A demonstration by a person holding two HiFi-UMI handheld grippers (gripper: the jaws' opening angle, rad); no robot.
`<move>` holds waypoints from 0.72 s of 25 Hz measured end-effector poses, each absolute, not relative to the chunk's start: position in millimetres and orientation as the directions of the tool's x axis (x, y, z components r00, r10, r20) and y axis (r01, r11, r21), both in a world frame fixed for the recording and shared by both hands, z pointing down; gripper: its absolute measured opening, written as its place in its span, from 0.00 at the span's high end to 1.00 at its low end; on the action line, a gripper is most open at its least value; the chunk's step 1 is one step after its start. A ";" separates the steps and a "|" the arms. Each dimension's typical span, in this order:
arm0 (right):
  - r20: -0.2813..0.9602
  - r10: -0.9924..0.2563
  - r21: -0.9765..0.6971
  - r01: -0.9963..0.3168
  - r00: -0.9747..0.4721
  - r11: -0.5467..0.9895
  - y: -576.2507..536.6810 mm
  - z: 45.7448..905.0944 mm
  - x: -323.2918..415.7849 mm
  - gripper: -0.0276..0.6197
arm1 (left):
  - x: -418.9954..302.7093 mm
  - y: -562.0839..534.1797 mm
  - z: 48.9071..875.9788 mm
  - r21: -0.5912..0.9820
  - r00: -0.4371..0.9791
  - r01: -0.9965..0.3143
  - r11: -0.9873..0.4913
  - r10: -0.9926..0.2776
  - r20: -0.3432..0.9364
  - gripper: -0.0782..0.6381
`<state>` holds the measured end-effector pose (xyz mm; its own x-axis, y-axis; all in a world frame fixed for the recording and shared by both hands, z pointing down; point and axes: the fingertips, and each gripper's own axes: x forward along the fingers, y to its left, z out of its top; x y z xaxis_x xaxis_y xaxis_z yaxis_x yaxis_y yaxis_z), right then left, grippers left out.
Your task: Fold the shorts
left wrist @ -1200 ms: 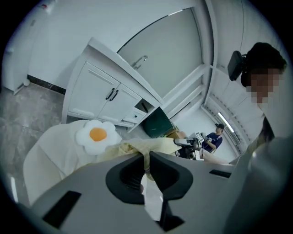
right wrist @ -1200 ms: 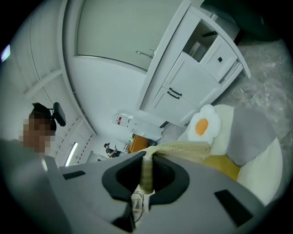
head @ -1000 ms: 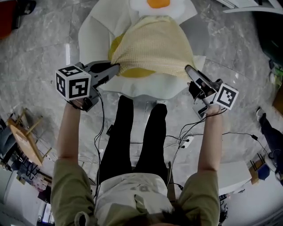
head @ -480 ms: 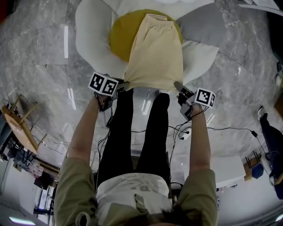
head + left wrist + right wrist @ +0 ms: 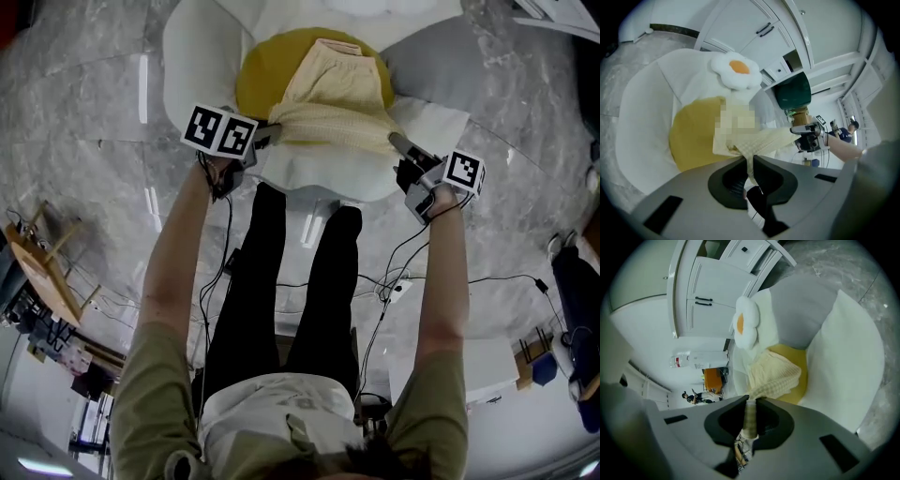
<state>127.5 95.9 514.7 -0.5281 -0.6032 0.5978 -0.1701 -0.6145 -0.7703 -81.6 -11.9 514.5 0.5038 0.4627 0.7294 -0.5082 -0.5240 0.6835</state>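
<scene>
Left hand-held gripper (image 5: 270, 134) and right hand-held gripper (image 5: 397, 143): arms stretched forward, each pair of jaws pinching one near corner of the shorts (image 5: 330, 98). Shorts: pale yellow waffle-knit fabric, near edge strung between the two grippers, far end lying on the yellow centre of a white, fried-egg-shaped padded mat (image 5: 202, 66).

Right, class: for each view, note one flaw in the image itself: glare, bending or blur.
Head view: light streaks glare on the marble floor. Left gripper view: dark round border, mosaic patch over the shorts. Right gripper view: cabinet edges bow.
</scene>
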 end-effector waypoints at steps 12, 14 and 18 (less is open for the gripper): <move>0.513 -0.796 -0.838 0.011 -0.322 -0.545 -17.3 565.9 207.4 0.57 | -5.4 -137.2 550.9 0.811 0.787 -0.552 -0.193 0.201 0.584 0.45; 0.466 -0.846 -0.873 0.018 -0.260 -0.487 -27.8 557.0 216.5 0.51 | -5.1 -152.1 543.3 0.816 0.815 -0.543 -0.198 0.113 0.569 0.44; 0.524 -0.792 -0.849 -0.267 -0.314 -0.456 -24.9 551.4 203.5 0.50 | -25.5 -146.6 547.3 0.697 0.735 -0.601 -0.391 0.070 0.674 0.44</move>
